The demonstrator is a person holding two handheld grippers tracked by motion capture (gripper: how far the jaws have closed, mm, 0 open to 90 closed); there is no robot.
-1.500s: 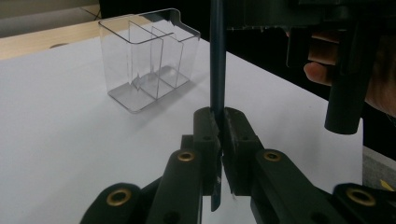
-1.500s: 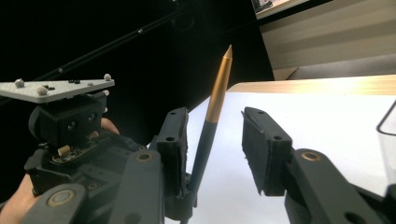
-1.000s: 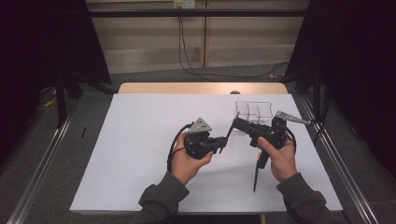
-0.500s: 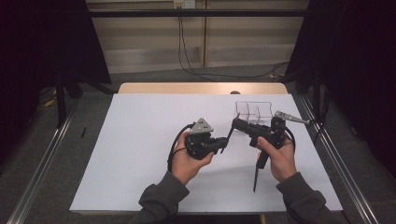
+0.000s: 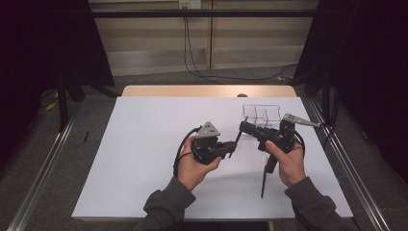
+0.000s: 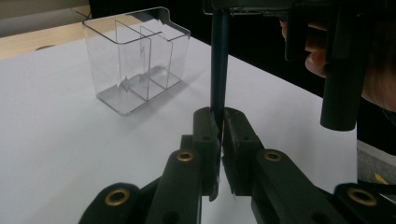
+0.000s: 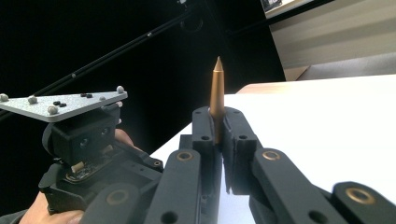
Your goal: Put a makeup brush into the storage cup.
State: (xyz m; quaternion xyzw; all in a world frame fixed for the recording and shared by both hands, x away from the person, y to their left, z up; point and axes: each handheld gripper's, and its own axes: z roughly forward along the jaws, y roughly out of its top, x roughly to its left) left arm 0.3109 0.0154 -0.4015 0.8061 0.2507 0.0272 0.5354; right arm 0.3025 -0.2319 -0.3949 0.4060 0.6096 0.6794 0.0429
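A slim dark pen (image 5: 237, 137) with a gold pointed tip (image 7: 217, 88) is held above the white table between both grippers. My left gripper (image 5: 232, 148) is shut on its lower end, and the dark shaft (image 6: 218, 60) rises from the left gripper (image 6: 221, 122). My right gripper (image 5: 243, 126) has just been closing and is now shut on the upper end. The gold tip sticks out past the right gripper (image 7: 219, 122). A clear three-compartment organizer (image 5: 262, 113) stands behind the right hand, also seen as the organizer (image 6: 135, 56).
A second dark pen (image 5: 263, 182) lies on the white sheet (image 5: 144, 159) under the right hand. The table's wooden far edge (image 5: 192, 90) borders a dark floor with cables. Metal rails (image 5: 356, 178) run along both sides.
Both hands stay where they were. The right gripper's jaws look slightly tighter around the pen's upper end.
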